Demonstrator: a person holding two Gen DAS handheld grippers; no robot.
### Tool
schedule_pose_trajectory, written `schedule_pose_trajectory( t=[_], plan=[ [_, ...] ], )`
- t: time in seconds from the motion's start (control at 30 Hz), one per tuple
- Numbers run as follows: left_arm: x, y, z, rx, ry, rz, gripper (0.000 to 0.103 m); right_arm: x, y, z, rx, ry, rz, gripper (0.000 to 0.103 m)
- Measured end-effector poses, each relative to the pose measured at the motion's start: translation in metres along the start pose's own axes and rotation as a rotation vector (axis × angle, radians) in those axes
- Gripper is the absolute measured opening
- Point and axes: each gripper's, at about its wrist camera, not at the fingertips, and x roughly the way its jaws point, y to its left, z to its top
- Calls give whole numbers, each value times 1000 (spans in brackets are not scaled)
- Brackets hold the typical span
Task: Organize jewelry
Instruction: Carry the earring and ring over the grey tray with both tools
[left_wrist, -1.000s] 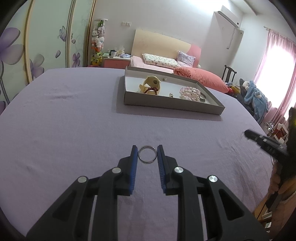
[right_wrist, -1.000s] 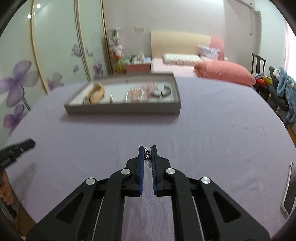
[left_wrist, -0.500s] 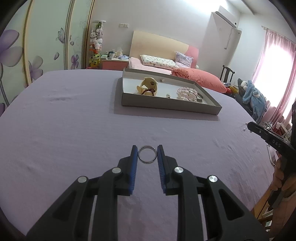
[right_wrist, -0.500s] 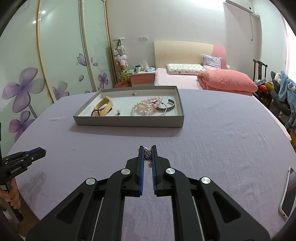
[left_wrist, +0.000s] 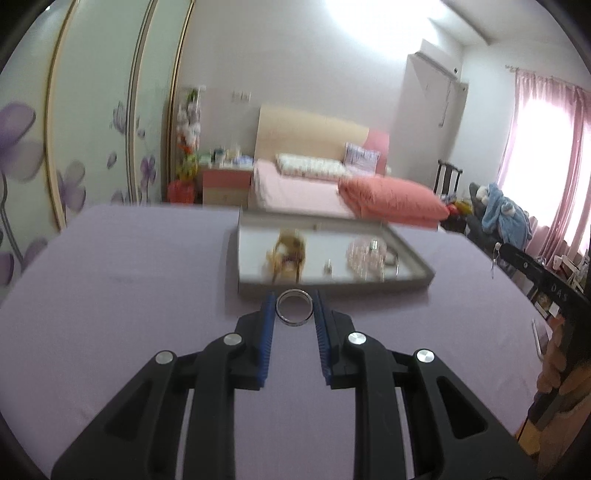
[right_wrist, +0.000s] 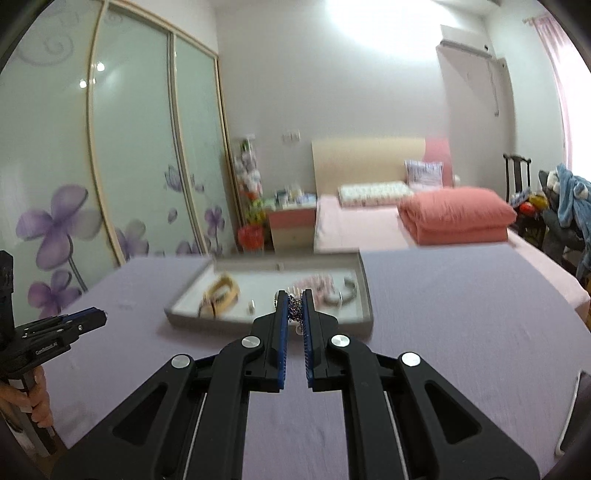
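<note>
We are holding a smooth round metal ring (left_wrist: 294, 312) betw. the ribbed blue pads (left_wrist: 269, 325) of the L gripper (left_wrist: 294, 309), above the lilac tablecloth (left_wrist: 110, 314). The R gripper (right_wrist: 294, 311) is pinching a bunched fine-link chain (right_wrist: 294, 314), jaws nearly together. Vs. 1 s ago, both are rising; the grey rectangular tray (right_wrist: 269, 325) w/ beaded bracelets now sits just behind the tips.

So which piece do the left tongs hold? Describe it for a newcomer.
Find the purple table, then the left tongs before the grey tray. Pinched between their blue pads is a plain silver ring, unlike the beaded pieces in the tray.
</note>
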Motion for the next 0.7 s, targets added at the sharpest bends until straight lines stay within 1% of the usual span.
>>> schedule_pose_trajectory(
  t=[0.07, 0.27, 0.47, 0.7],
  plan=[
    [4, -5, 17, 12, -43, 0, 22, 5, 3, 11, -3, -36, 9, 8],
    [29, -17, 51, 36, -112, -3, 22, 28, 7, 35, -6, -103, 43, 8],
    [72, -26, 73, 32, -128, 2, 22, 65, 1, 46, 17, -118, 58, 8],
    [115, -33, 89, 39, -132, -15, 22, 106, -8, 43, 43, -108, 48, 8]
  ],
)
